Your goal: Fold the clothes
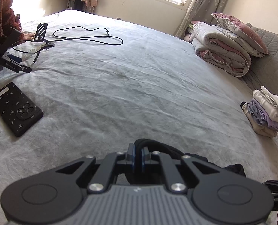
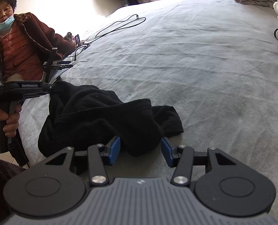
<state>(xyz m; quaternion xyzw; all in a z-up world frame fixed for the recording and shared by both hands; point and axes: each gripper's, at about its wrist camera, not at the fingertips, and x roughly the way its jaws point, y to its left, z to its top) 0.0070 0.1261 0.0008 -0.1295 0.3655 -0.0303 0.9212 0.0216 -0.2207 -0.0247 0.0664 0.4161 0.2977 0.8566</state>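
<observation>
A black garment (image 2: 105, 116) lies crumpled on the grey bed sheet (image 2: 204, 65), near the bed's edge. In the right wrist view my right gripper (image 2: 140, 151) stands open, and a fold of the garment lies between its blue pads (image 2: 114, 150). At the left, my left gripper (image 2: 52, 89) is shut on the garment's far corner, with a hand (image 2: 9, 120) on its handle. In the left wrist view the left gripper (image 1: 138, 155) pinches a bunched black fold of the garment (image 1: 157, 147) just above the sheet (image 1: 129, 78).
A black phone (image 1: 17, 108), a small stand (image 1: 40, 32), a looped cable (image 1: 88, 35) and a spare gripper (image 1: 13, 63) lie at the left. A person (image 2: 22, 52) in a dark red jacket sits there. Folded clothes (image 1: 268, 112) and a folded quilt (image 1: 223, 52) sit at the right.
</observation>
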